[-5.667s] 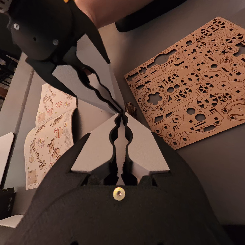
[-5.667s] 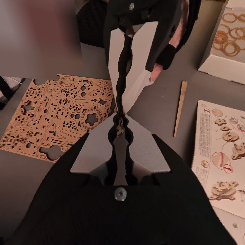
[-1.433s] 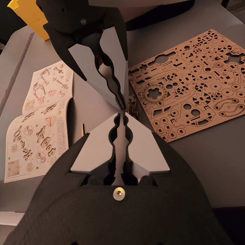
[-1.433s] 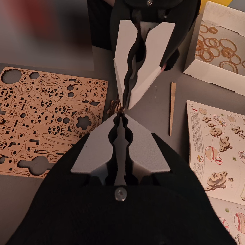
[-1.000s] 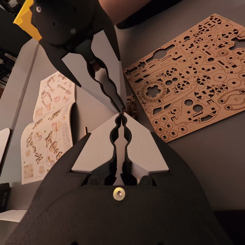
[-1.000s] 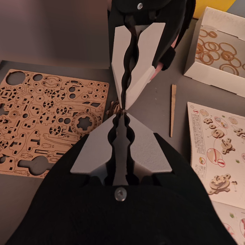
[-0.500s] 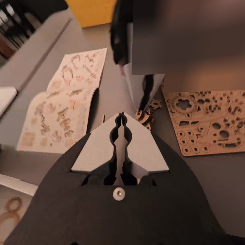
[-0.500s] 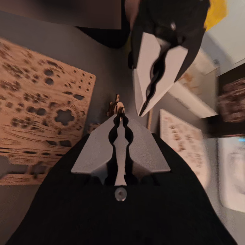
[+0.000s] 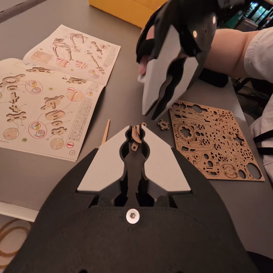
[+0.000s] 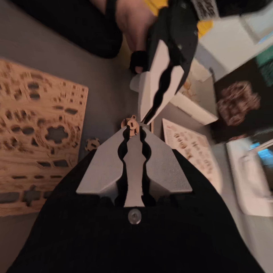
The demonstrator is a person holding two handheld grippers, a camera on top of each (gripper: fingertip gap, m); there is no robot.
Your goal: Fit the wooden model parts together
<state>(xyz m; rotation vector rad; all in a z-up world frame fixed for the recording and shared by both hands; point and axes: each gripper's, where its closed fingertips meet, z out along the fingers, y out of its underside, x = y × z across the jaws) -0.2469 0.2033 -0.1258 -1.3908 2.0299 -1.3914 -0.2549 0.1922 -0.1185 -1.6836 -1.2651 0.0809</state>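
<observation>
My left gripper (image 9: pixel 136 127) is shut on a small layered wooden assembly (image 9: pixel 136 135), which stands edge-on between its tips above the grey table. My right gripper (image 9: pixel 150 116) hangs up and to the right of it, jaws slightly apart and empty, just above a loose wooden gear (image 9: pixel 163 124). The right wrist view is blurred: the right gripper (image 10: pixel 133 127) has its jaws apart, the assembly (image 10: pixel 131 124) shows just past its tips, and the left gripper (image 10: pixel 145 121) is beside it. The punched wooden parts sheet (image 9: pixel 214 140) lies flat to the right.
An open instruction booklet (image 9: pixel 51 96) lies at the left, with a thin wooden stick (image 9: pixel 106 132) beside it. Rubber bands (image 9: pixel 10 239) lie in a white box at the lower left. A yellow box (image 9: pixel 125 8) stands at the back. A person's forearm (image 9: pixel 229 51) is at the right.
The assembly was at the right gripper's tips half a second ago and now sits between the left gripper's tips. Both grippers have drawn apart, and the right jaws have widened.
</observation>
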